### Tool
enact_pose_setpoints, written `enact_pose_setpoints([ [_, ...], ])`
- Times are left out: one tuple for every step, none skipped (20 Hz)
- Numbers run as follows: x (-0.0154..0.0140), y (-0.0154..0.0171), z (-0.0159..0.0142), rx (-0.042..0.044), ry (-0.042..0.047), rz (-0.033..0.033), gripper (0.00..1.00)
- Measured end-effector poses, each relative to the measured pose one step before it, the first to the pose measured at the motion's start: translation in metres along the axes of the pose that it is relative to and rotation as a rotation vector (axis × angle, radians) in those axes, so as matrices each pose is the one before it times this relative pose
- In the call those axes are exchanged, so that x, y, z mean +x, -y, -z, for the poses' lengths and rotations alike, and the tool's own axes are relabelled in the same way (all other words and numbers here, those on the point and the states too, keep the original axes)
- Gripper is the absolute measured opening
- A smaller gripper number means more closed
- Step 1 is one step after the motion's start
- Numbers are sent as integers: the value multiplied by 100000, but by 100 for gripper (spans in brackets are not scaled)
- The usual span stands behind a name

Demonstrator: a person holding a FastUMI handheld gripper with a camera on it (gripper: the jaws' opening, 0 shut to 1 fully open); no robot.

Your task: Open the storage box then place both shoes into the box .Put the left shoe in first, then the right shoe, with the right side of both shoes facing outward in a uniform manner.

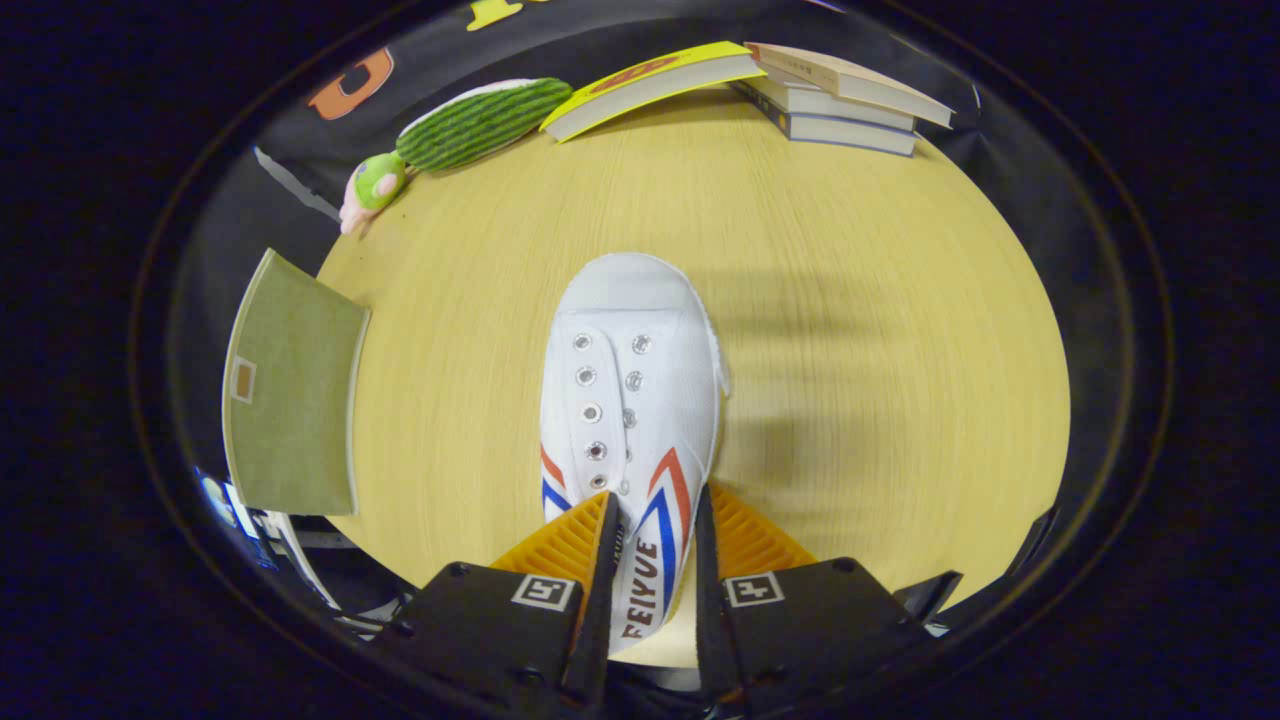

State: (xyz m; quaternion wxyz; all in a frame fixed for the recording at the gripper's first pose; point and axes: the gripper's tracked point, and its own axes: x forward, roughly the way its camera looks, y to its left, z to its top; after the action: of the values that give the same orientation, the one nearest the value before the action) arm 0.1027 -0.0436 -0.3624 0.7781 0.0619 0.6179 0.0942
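Observation:
A white canvas shoe (628, 390) with red and blue side stripes and no laces points away from me, toe toward the far books. Its heel end sits between my fingers, and my gripper (652, 510) is shut on the shoe's rear sides, one finger pressing each side. The shoe hangs just above or rests on the light wooden table (850, 330); I cannot tell which. To the left, at the table's edge, stands an olive-green fabric storage box (290, 390) with a small tag on its face.
At the far edge lie a green striped plush toy (470, 125), a yellow-covered book (650, 85) and a stack of books (840, 100). Black cloth walls ring the table.

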Motion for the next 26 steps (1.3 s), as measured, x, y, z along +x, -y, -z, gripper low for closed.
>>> enact_pose_setpoints([
  [-49,15,-57,1530,276,-133,33],
  [-102,156,-102,1852,374,-298,29],
  [-130,73,-81,1970,571,-503,22],
  [-253,-5,-127,3113,858,-968,18],
  [-136,-72,-51,2569,342,-1532,9],
  [-162,-126,71,3041,8,-1813,8],
  [-188,-440,87,3741,4,-2201,7],
  [-220,-481,175,3029,-706,-3081,7],
  [-244,-720,-61,2537,-4,-3479,6],
  [-553,-908,199,1762,19,-3037,6],
  [-623,-942,234,1780,632,-2607,6],
  [-651,-917,39,910,689,-2200,6],
  [-552,-1064,-177,923,1254,-1539,6],
  [-658,-1110,14,-454,629,-778,6],
  [-795,-1264,81,-497,1141,-205,6],
  [-825,-1471,138,-1238,667,-377,6],
  [-848,-1841,252,-850,561,-1016,6],
  [-808,-2073,144,-867,539,-1563,6],
  [-706,-2226,118,-1099,723,-1426,6],
  [-675,-2270,24,-1853,903,-1229,6],
  [-606,-2283,-34,-1912,1210,-626,6],
  [-442,-2275,-218,-2039,1286,-444,6],
  [-296,-2362,-101,-1520,1376,-444,6],
  [-134,-2249,-215,-1149,1188,-451,6],
  [152,-2147,-157,-1218,939,-324,6],
  [134,-1826,-70,-1186,881,473,6],
])
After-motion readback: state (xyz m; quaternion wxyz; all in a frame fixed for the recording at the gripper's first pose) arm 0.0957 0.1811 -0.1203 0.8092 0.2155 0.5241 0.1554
